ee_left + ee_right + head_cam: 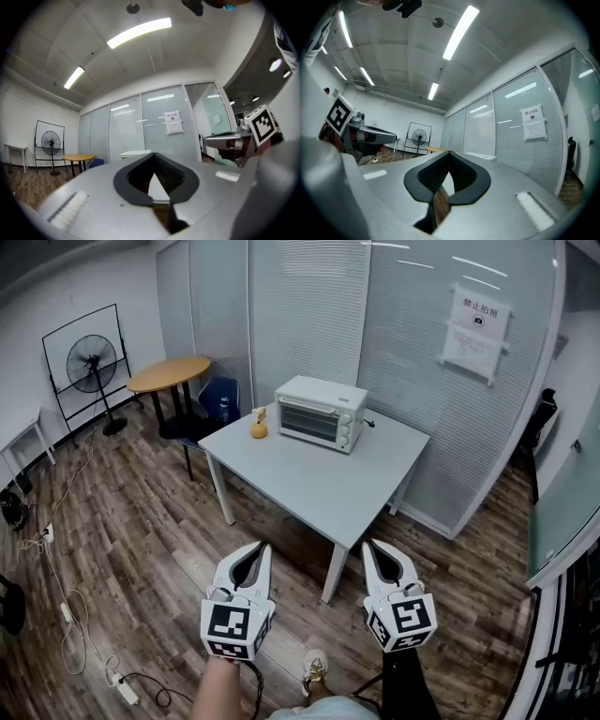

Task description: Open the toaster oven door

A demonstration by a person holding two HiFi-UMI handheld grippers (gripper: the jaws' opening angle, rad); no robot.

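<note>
Head view, toaster oven (322, 412): white, standing at the far side of the grey tabletop (319, 486), well apart from both claws.
Head view, door (309, 423): glass-fronted, flush against the oven front, knobs to its right.
Head view, yellow object (258, 427): small, on the tabletop just left of the oven; too small to name.
Head view, left claw (263, 547): held low over the wooden floor (122, 549), short of the tabletop, tips together, nothing in its grip.
Head view, right claw (368, 544): beside the left one at the same height, tips together, likewise empty.
Head view, surroundings: round wooden table (169, 374) and standing fan (92, 362) at far left, paper notice (477, 326) on the glass wall.
Left gripper view, left claw (153, 154): closed to a point, only an empty hollow behind the tips; oven top showing pale just beyond, right claw at the right edge.
Right gripper view, right claw (449, 153): closed to a point, hollow empty; left claw at the left edge, fan and notice in the distance.
</note>
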